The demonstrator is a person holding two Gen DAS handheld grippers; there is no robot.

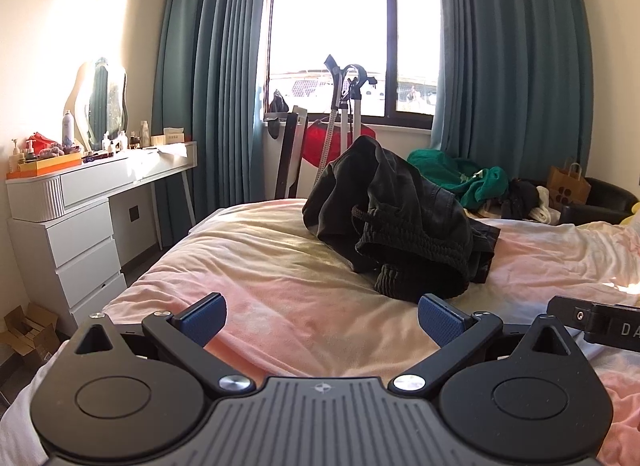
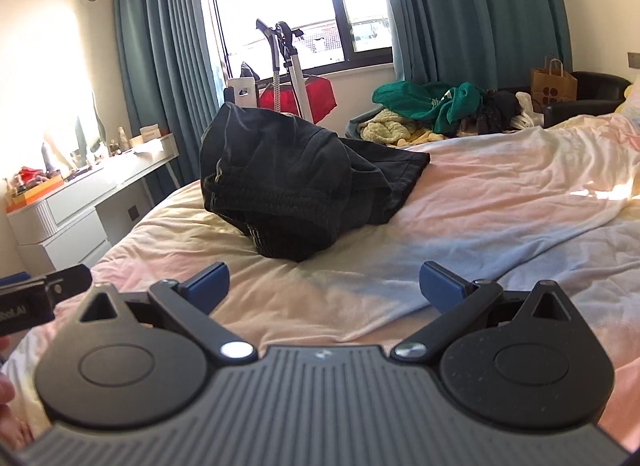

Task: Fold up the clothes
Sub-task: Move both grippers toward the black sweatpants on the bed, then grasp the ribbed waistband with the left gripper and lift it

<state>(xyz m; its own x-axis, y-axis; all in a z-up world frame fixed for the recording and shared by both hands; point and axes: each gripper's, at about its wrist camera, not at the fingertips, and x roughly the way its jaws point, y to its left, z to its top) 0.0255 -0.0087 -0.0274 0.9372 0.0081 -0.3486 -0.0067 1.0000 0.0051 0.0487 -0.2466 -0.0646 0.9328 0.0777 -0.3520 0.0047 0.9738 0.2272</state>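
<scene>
A crumpled black garment (image 1: 396, 217) with a ribbed waistband and drawstring lies in a heap on the bed (image 1: 248, 266); it also shows in the right wrist view (image 2: 296, 189). My left gripper (image 1: 320, 322) is open and empty, low over the sheet, short of the garment. My right gripper (image 2: 322, 286) is open and empty, also short of the garment and to the left gripper's right. Part of the right gripper (image 1: 596, 322) shows at the left view's right edge, and part of the left gripper (image 2: 40, 294) at the right view's left edge.
A pile of other clothes, green on top (image 2: 432, 101), lies past the bed's far side beside a paper bag (image 2: 554, 81) on a black armchair. A white dresser (image 1: 76, 201) with bottles stands left. A garment steamer (image 1: 346, 113) stands by the window.
</scene>
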